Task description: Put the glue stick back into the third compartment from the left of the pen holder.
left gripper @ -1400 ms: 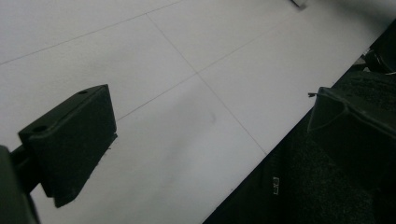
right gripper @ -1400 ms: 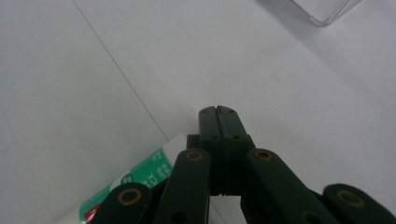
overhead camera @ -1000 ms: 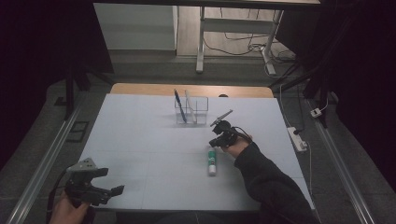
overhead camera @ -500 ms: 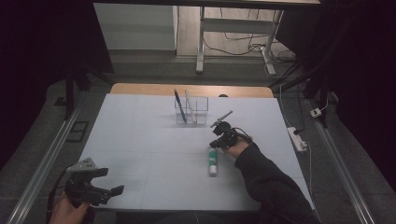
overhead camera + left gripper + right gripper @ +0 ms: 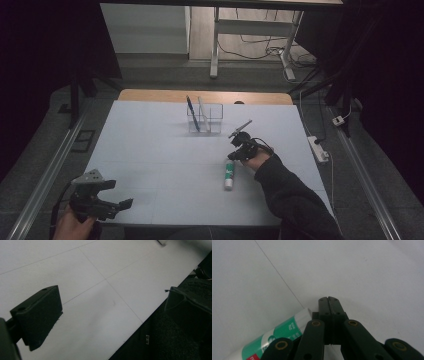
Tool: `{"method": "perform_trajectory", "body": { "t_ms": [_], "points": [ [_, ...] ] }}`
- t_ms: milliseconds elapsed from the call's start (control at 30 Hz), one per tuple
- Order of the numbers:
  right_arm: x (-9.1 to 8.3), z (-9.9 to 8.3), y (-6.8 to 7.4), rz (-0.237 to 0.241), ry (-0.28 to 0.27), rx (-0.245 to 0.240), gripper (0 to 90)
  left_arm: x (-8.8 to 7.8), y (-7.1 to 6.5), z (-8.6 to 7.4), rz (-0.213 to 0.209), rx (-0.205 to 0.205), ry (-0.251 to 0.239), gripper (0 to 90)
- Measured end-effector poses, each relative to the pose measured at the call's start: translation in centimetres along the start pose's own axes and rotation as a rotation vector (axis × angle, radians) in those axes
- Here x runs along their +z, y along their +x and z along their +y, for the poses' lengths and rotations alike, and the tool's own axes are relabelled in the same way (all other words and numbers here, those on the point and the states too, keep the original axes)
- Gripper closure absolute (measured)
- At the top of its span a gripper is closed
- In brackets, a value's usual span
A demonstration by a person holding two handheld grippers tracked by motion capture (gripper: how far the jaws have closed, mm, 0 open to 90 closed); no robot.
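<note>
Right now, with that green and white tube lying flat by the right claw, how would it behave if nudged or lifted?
The tube looks round-bodied and lies on its side on the smooth white table, so a sideways nudge would probably roll it. It seems rigid, likely keeping its shape when pinched. The right claw beside it is shut, so it would need opening first.

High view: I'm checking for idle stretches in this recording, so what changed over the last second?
Nothing visibly changed. The right gripper stays by the top end of the glue stick, jaws shut beside it, not on it. The left gripper stays open near the table's front left corner. The clear holder and its pens kept their place.
</note>
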State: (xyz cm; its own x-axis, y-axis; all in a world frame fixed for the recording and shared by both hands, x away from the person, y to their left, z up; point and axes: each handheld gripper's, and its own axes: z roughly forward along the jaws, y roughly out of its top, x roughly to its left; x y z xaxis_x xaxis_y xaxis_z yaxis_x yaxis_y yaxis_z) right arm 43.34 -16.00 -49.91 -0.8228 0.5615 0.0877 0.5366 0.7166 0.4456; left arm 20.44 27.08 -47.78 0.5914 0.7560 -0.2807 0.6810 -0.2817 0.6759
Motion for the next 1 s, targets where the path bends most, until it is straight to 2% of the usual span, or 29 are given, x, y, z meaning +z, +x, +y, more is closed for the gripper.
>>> {"method": "perform_trajectory", "body": {
  "t_ms": [1000],
  "points": [
    [-1.6,-3.1,0.8,0.005,0.040,0.018,89.6,0.0,0.0,0.0,0.003,0.002,0.001,1.4]
  ]
}}
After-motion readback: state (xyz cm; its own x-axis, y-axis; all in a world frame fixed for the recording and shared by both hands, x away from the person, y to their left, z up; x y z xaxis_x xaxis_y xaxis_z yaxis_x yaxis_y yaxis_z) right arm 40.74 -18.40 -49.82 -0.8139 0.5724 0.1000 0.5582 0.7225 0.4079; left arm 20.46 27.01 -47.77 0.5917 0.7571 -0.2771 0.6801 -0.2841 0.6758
